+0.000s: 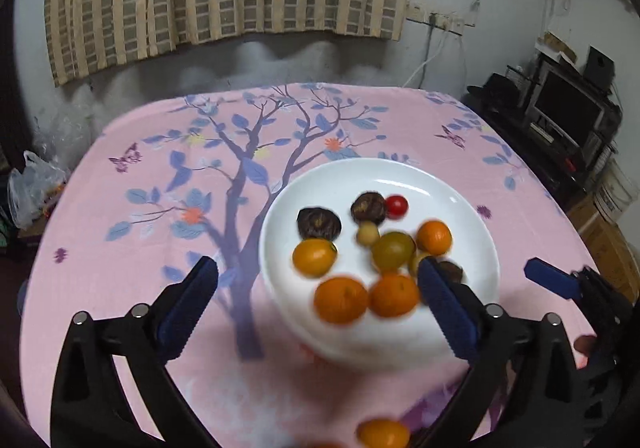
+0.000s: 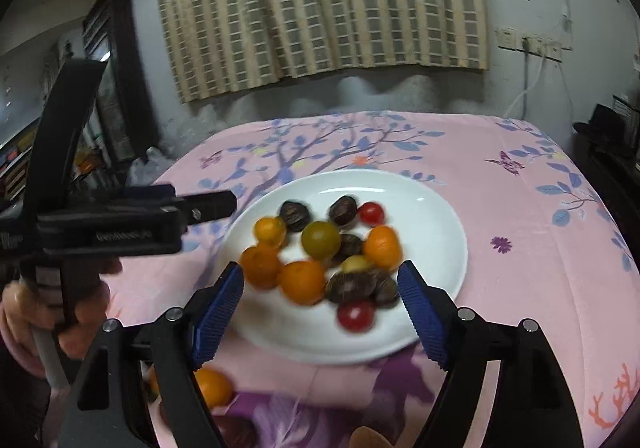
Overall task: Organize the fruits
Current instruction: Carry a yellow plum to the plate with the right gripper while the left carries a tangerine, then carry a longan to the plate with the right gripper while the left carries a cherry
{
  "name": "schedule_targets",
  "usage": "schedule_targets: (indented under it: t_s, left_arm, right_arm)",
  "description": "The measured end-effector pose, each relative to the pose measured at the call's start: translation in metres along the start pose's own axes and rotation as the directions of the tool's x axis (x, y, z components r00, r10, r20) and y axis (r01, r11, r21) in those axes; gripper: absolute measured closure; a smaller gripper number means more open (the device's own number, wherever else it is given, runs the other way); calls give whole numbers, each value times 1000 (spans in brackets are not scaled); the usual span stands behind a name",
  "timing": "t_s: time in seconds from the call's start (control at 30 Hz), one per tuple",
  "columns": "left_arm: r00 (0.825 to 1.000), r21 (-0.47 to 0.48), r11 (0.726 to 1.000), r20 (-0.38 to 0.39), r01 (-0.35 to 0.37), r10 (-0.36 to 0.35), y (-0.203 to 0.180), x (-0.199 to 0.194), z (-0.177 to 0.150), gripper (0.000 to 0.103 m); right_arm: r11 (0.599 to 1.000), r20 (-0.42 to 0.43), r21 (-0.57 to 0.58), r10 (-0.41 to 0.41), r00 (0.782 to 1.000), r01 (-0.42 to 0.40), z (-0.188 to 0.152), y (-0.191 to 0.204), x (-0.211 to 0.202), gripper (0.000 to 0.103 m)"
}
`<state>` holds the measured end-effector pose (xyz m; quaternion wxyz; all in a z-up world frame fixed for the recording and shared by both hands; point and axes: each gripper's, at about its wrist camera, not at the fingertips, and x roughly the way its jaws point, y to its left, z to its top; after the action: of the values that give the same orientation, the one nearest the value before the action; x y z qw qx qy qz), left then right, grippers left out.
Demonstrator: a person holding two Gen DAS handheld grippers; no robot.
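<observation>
You stand at the worktop (image 1: 120,207), covered with a pink tree-print cloth. The white plate (image 1: 320,183) lies right of its middle and already holds most of the fruits: oranges, dark chestnut-like ones, a green one, red tomatoes. I judge you are in the gathering step. One loose orange fruit (image 2: 212,384) lies off the plate, at the near edge of the worktop, so the next move calls for lowering a gripper to it. Your left gripper (image 1: 320,288) is wide and empty; your right gripper (image 2: 320,288) is also wide, holding nothing. The white writing on the left gripper body is too blurred to read.
</observation>
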<state>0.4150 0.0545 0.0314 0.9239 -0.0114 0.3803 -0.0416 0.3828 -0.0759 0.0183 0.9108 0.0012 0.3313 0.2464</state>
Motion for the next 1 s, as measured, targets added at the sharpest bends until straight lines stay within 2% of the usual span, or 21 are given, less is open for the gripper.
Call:
schedule_targets:
  t_s: [0.17, 0.3, 0.37, 0.43, 0.53, 0.57, 0.6, 0.63, 0.67, 0.73, 0.8, 0.87, 0.93, 1.0]
  left_arm:
    - [1000, -15, 1000, 8, 13, -13, 20, -63, -62, 5]
    - [999, -95, 995, 37, -1, 4, 43, -94, -122, 5]
    - [1000, -146, 989, 31, 3, 2, 56, -101, -144, 5]
    - [1000, -201, 980, 10, 10, -8, 68, -103, -157, 5]
    - [1000, -242, 970, -5, 9, -10, 78, -108, -171, 5]
    - [1000, -238, 971, -2, -4, 4, 78, -111, -174, 5]
    - [1000, -232, 973, 4, -15, 16, 78, -113, -176, 5]
    - [1000, -224, 974, 10, -25, 28, 78, -116, -179, 5]
    - [999, -215, 976, 12, -31, 34, 77, -117, -180, 5]
    - [1000, -173, 985, 8, -14, 16, 71, -114, -181, 5]
    - [999, -88, 996, -23, 26, -28, 59, -105, -183, 5]
    - [999, 20, 999, -33, 35, -35, 40, -93, -185, 7]
    - [996, 94, 993, -60, 66, -60, 26, -80, -185, 30]
    - [992, 116, 989, -102, 92, -80, 18, -65, -183, 38]
  right_arm:
    - [987, -111, -120, 91, 990, -104, -48, 46, -31, 23]
    - [963, -189, -177, 169, 967, -202, -84, 80, -48, 24]
    - [949, -242, -209, 182, 953, -235, -101, 97, -49, 30]
    - [940, -273, -239, 177, 946, -245, -111, 110, -47, 40]
    - [939, -323, -250, 149, 935, -236, -120, 120, -37, 46]
    - [941, -345, -249, 136, 929, -230, -123, 121, -31, 47]
    - [941, -364, -251, 124, 923, -225, -126, 122, -26, 52]
    - [941, -377, -253, 119, 919, -226, -128, 121, -22, 69]
    - [939, -380, -262, 110, 918, -221, -130, 121, -20, 74]
    - [940, -366, -266, 108, 924, -215, -129, 119, -22, 74]
    - [952, -320, -236, 116, 940, -197, -125, 110, -28, 74]
    - [965, -285, -184, 128, 950, -185, -118, 98, -31, 74]
    - [974, -268, -150, 127, 955, -172, -115, 88, -33, 74]
    - [980, -267, -123, 120, 956, -157, -114, 80, -32, 74]
